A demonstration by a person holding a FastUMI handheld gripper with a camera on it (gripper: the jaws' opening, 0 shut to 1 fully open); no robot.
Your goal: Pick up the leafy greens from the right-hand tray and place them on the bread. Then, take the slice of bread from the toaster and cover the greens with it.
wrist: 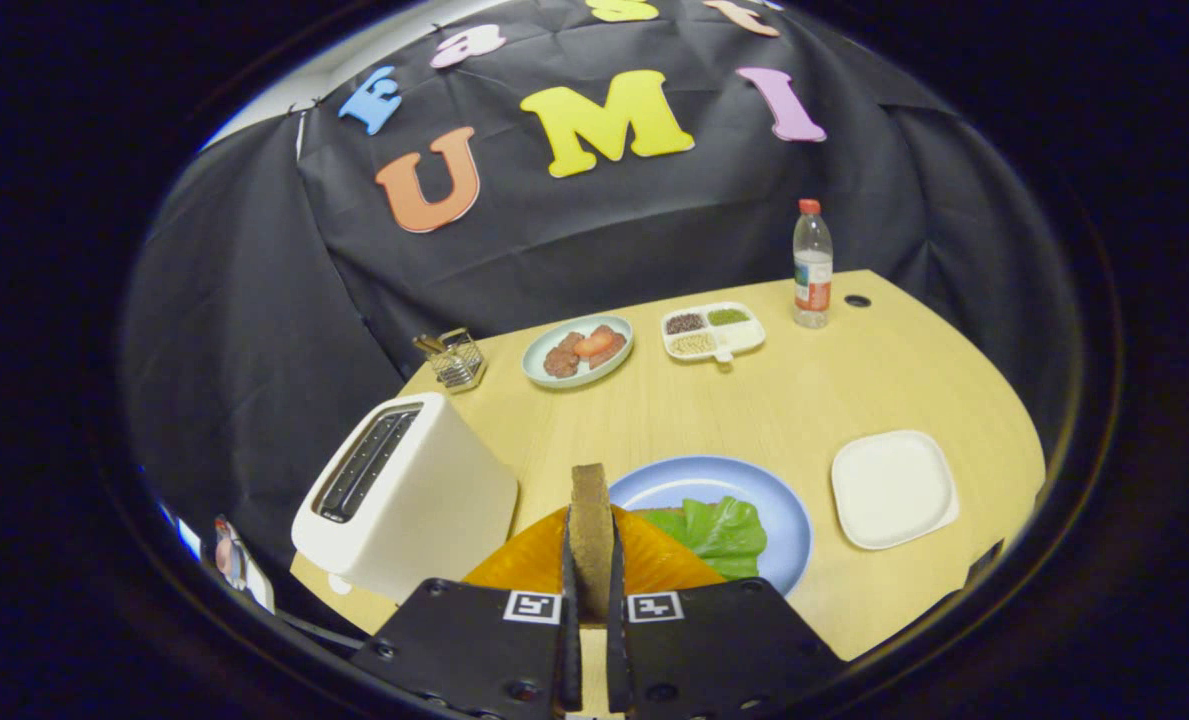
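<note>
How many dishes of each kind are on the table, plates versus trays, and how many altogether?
Round plates: 2, the blue plate with the greens just beyond the fingers, which are shut on a bread slice, and the pale plate of food farther back.
Trays: 2, the white square tray and the divided tray.
Total: 4

Light: even, soft, from overhead; the table [754,400] is brightly lit.
Shadows: faint, short, beneath the toaster [404,495] and the white plate [894,488].
Glare: a pale sheen on the bottle [812,262].
Distortion: strong fisheye; table edge bows, wall cloth curves.
Focus: centre crisp; bread slice [591,535] between the fingers slightly soft.
</note>
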